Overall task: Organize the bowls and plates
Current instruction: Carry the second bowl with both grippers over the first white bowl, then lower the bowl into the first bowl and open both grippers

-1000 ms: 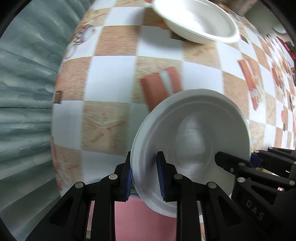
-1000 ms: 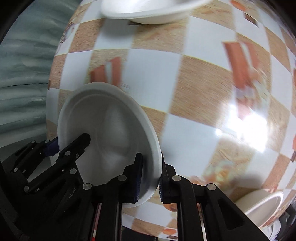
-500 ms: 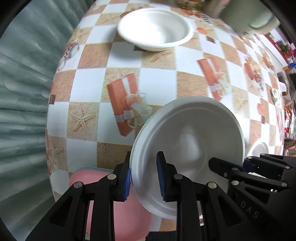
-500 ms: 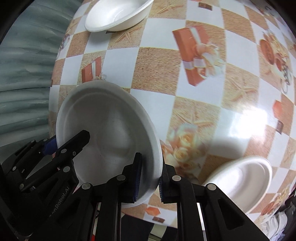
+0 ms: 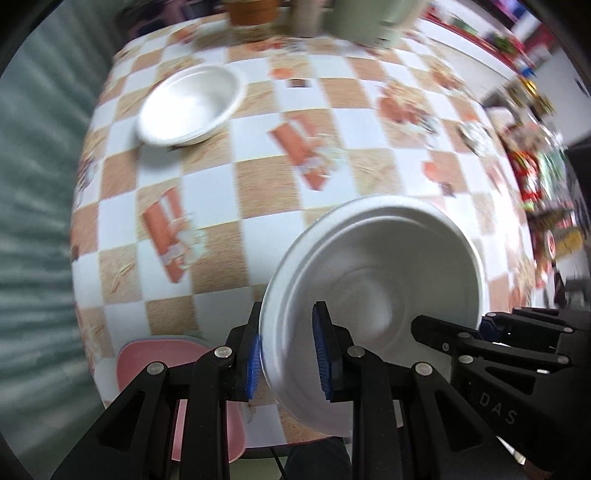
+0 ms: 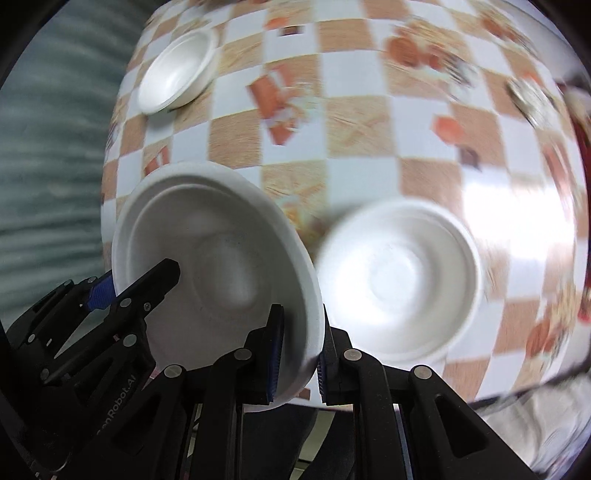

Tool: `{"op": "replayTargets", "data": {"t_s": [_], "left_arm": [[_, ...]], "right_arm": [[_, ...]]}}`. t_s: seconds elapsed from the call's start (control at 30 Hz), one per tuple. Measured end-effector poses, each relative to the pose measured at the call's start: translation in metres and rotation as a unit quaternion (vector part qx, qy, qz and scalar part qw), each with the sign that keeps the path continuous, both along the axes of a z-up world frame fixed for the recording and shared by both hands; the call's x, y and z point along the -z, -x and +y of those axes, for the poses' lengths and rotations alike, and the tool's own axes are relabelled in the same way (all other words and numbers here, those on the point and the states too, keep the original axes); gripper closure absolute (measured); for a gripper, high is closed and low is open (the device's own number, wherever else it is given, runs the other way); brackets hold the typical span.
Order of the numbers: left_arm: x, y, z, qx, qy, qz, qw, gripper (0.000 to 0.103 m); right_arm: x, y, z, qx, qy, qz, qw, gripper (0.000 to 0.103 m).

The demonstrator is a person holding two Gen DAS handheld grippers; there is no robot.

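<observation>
- Bowl [image 5: 373,273] first: it is white, foam-like, and we hold it between both grippers above the checkered tablecloth [image 5: 266,184], tilted so that its hollow faces the cameras.
- Our left gripper [image 5: 288,354] grips the bowl's left rim, jaws clamped on the rim with one blue pad outside the wall and one inside.
- Our right gripper [image 6: 299,354] grips the opposite rim of the same bowl [image 6: 218,258], jaws likewise clamped on it, one pad inside and one outside.
- In the left wrist view, the right gripper [image 5: 484,328] reaches in from the right edge and meets the bowl's far rim; in the right wrist view, the left gripper [image 6: 107,288] does the same from the lower left.
- We see a second white bowl [image 6: 399,280] sitting upright on the tablecloth just to the right of the held one, blurred.
- We see a third white bowl [image 5: 192,105] resting on the cloth near the far left corner, well apart from the others.
- A pink tray [image 5: 162,354] lies at the table's near left edge, partly behind the left gripper's fingers.
- At the far edge stand an orange pot [image 5: 253,9] and a pale green container [image 5: 369,18], both too blurred to tell more.
- Teal pleated fabric [image 5: 37,221] fills the left side of both views.
</observation>
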State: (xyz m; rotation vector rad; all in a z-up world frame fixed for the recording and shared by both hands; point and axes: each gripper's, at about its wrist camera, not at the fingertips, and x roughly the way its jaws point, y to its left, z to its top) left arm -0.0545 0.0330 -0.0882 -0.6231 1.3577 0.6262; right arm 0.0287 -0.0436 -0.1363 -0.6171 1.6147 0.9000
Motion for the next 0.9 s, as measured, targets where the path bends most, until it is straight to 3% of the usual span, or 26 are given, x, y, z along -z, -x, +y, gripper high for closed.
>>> {"op": "replayTargets", "data": {"t_s": [0.23,0.77,0.8,0.9], "left_arm": [[-0.005,-0.028,-0.026,0.059,-0.007,0.002,0.9982,0.077],[0.01,-0.087,-0.059,0.054,-0.001,0.024,0.9983,0.075],[0.011,-0.089,-0.059,0.05,-0.002,0.024,0.9985,0.072],[0.013,-0.093,-0.057,0.041,-0.003,0.035,0.9985,0.047]], "right_arm": [[0.002,-0.013,-0.029,0.052,0.005,0.004,0.999,0.082],[0.002,-0.073,-0.062,0.043,0.017,-0.004,0.999,0.082],[0.002,-0.076,-0.062,0.04,0.017,-0.004,0.999,0.082],[0.003,-0.08,-0.061,0.029,0.011,-0.001,1.0,0.082]]}}
